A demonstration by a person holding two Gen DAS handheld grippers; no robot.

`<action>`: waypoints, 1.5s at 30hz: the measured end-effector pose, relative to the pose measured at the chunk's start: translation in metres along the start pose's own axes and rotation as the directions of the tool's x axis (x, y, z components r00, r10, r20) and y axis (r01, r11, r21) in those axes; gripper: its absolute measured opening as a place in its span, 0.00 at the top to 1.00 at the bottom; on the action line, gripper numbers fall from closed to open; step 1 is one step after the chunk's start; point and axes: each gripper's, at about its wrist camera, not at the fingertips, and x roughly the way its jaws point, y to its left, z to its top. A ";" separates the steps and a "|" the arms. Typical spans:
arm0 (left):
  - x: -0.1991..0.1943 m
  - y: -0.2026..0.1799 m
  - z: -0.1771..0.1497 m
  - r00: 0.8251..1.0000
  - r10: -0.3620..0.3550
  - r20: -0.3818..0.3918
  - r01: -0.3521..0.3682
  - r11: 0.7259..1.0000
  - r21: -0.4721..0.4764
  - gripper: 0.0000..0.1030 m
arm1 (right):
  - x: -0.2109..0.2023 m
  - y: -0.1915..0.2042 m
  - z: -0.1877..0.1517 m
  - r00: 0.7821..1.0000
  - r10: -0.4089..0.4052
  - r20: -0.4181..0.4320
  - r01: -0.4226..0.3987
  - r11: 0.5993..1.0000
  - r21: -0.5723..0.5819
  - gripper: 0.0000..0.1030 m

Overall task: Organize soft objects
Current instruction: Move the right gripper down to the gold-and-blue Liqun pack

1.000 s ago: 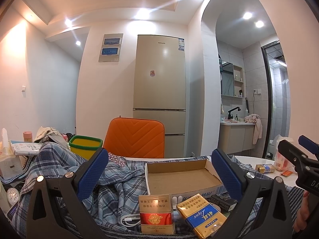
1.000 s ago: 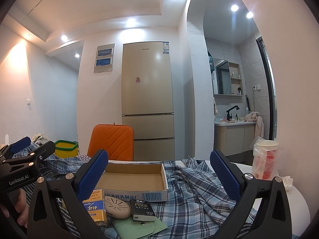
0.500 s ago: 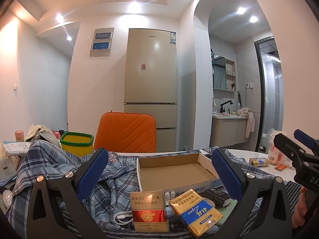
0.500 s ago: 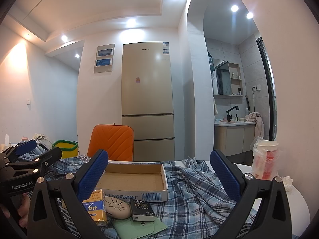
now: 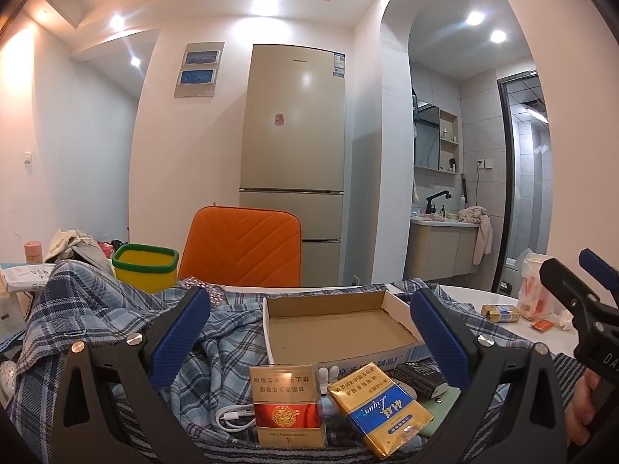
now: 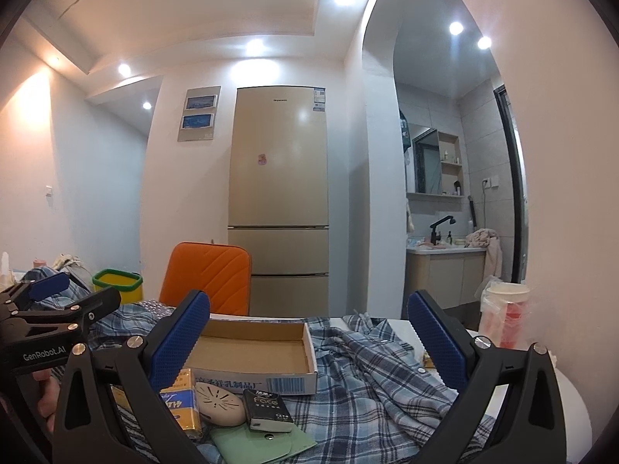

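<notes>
Two grippers hovered over the plaid cloth (image 6: 367, 371), the largest soft thing in view, which spread crumpled under and ahead of both. Its widest loose folds lay ahead and between the right gripper (image 6: 309, 332) fingers, running away toward the far right table edge, so the right hand seemed nearer to it. Both sets of fingers stood spread wide, holding nothing. The cardboard tray (image 5: 336, 328) sat on the cloth, straight ahead between the left gripper (image 5: 309, 332) fingers, its long side across the view. Closer than the tray lay the red pack (image 5: 286, 406) and blue pack (image 5: 381, 406), pinning the cloth's near edge. On the right side, open room remained beyond the right finger, up to the plastic cup (image 6: 506, 317).
</notes>
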 end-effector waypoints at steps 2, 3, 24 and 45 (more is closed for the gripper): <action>0.001 0.000 0.000 1.000 -0.010 -0.006 0.010 1.000 -0.001 0.00 | 0.001 0.002 0.000 1.000 0.006 -0.008 -0.006 1.000 -0.006 0.00; 0.001 0.000 0.001 1.000 -0.020 -0.011 0.020 1.000 -0.001 0.00 | 0.003 0.003 0.001 1.000 0.006 -0.017 -0.006 1.000 -0.011 0.00; 0.009 -0.001 0.010 0.979 -0.024 -0.201 0.033 0.998 0.044 0.10 | 0.034 -0.007 0.035 0.980 0.058 -0.192 -0.053 0.998 0.034 0.00; -0.013 0.035 -0.009 0.979 -0.011 -0.202 0.021 0.999 0.048 0.25 | 0.076 0.088 -0.014 0.823 0.184 -0.537 -0.264 0.962 -0.076 0.09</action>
